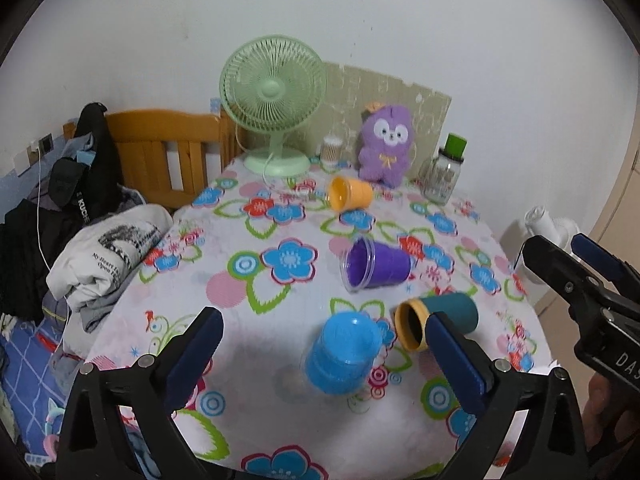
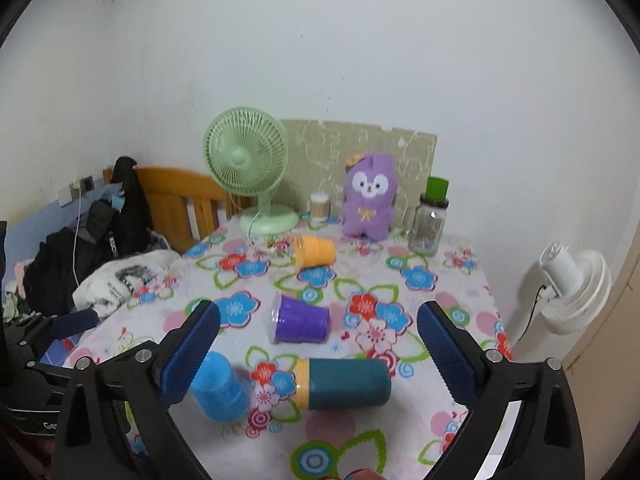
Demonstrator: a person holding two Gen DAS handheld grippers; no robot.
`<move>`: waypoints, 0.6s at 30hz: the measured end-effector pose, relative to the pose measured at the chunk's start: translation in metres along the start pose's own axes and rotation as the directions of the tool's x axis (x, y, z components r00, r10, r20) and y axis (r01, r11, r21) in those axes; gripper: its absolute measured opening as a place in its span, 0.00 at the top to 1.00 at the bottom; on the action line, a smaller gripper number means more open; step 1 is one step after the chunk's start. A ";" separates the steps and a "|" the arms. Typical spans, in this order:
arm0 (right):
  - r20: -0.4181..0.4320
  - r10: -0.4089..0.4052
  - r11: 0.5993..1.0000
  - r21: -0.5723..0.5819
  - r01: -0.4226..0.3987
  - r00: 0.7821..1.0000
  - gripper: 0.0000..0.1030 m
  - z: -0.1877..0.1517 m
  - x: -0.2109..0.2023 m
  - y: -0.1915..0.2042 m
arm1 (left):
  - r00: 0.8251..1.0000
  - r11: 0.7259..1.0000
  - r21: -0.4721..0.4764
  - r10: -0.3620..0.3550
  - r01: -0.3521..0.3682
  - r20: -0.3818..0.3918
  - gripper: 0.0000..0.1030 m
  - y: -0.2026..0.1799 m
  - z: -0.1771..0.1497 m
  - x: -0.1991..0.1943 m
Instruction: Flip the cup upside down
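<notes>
A blue cup (image 1: 342, 354) stands upside down on the flowered tablecloth (image 1: 256, 264), between my open left gripper's (image 1: 326, 330) fingers but apart from them. It also shows in the right wrist view (image 2: 222, 388). A teal cup with a yellow rim (image 1: 438, 322) (image 2: 344, 382) lies on its side beside it. A purple cup (image 1: 376, 264) (image 2: 300, 320) and an orange cup (image 1: 350, 192) (image 2: 314, 251) lie on their sides farther back. My right gripper (image 2: 318, 330) is open and empty above the teal cup.
A green desk fan (image 1: 274, 104), a purple plush toy (image 1: 384, 144), a glass jar with a green lid (image 1: 444, 172) and a small container (image 1: 331, 150) stand at the table's back edge. Clothes (image 1: 108, 248) and a wooden headboard (image 1: 168, 148) lie left. A white fan (image 2: 572, 284) stands right.
</notes>
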State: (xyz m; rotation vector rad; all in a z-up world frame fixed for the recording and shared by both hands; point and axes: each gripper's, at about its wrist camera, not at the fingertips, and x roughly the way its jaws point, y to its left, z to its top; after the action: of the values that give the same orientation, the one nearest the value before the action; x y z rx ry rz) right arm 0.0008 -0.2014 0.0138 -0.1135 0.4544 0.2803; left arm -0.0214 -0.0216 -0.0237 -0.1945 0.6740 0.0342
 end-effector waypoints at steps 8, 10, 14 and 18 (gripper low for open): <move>-0.005 -0.005 1.000 -0.015 0.005 1.000 0.02 -0.001 -0.001 0.005 | 0.999 1.000 -0.013 0.008 -0.007 0.034 0.00 0.004 0.004 -0.005; -0.008 -0.005 1.000 -0.019 0.005 1.000 0.02 -0.002 0.000 0.007 | 1.000 1.000 -0.018 0.007 -0.007 0.030 0.00 0.006 0.003 -0.004; -0.016 -0.004 1.000 -0.017 0.003 1.000 0.02 -0.003 0.003 0.008 | 1.000 1.000 -0.015 0.013 -0.013 0.025 0.00 0.006 0.002 -0.003; -0.026 -0.004 1.000 -0.016 0.003 1.000 0.02 -0.005 0.006 0.008 | 1.000 1.000 -0.019 0.018 -0.017 0.019 0.00 0.006 0.000 -0.001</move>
State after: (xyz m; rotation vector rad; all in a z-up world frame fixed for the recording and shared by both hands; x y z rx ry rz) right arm 0.0018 -0.1928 0.0064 -0.1339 0.4776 0.2791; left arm -0.0228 -0.0157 -0.0234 -0.2059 0.6566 0.0590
